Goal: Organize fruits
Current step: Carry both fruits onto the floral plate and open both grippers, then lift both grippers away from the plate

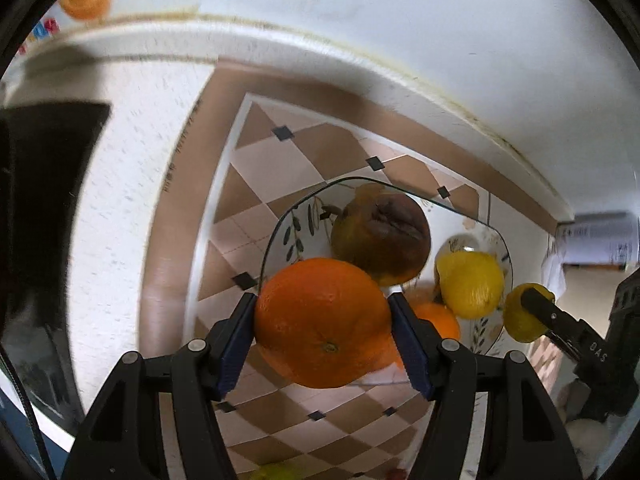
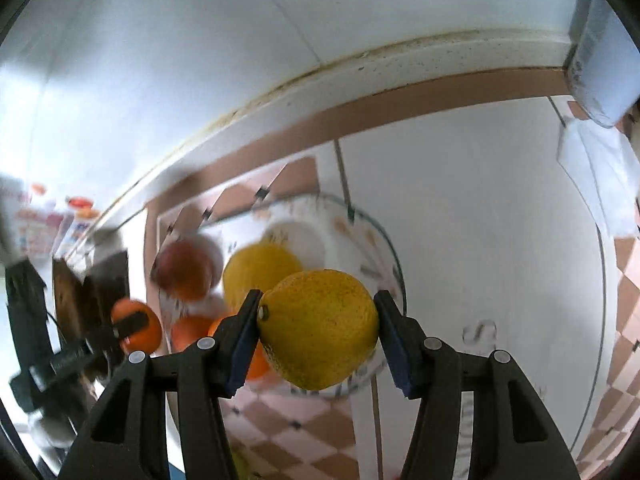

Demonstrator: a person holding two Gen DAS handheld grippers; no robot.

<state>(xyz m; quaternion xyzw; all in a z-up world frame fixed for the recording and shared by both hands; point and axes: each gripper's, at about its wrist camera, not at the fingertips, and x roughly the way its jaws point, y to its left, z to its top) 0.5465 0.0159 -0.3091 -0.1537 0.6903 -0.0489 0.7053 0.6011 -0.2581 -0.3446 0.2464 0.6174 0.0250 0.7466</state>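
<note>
My left gripper (image 1: 323, 322) is shut on a large orange (image 1: 320, 320) and holds it over the near rim of a glass fruit plate (image 1: 280, 236) with leaf patterns. On the plate lie a bruised brown-green fruit (image 1: 380, 238), a lemon (image 1: 470, 284) and another orange (image 1: 438, 320). My right gripper (image 2: 318, 330) is shut on a lemon (image 2: 320, 328) over the same plate (image 2: 384, 248), which holds a lemon (image 2: 256, 268), a reddish fruit (image 2: 184, 270) and oranges (image 2: 192, 330). The right gripper and its lemon also show in the left wrist view (image 1: 524, 318).
The plate stands on a counter tiled in brown and cream diamonds (image 1: 280, 160), backed by a white wall ledge (image 1: 360, 60). A dark object (image 1: 48, 152) stands at the left. A carton (image 2: 600, 60) and white paper (image 2: 600, 172) lie at the right.
</note>
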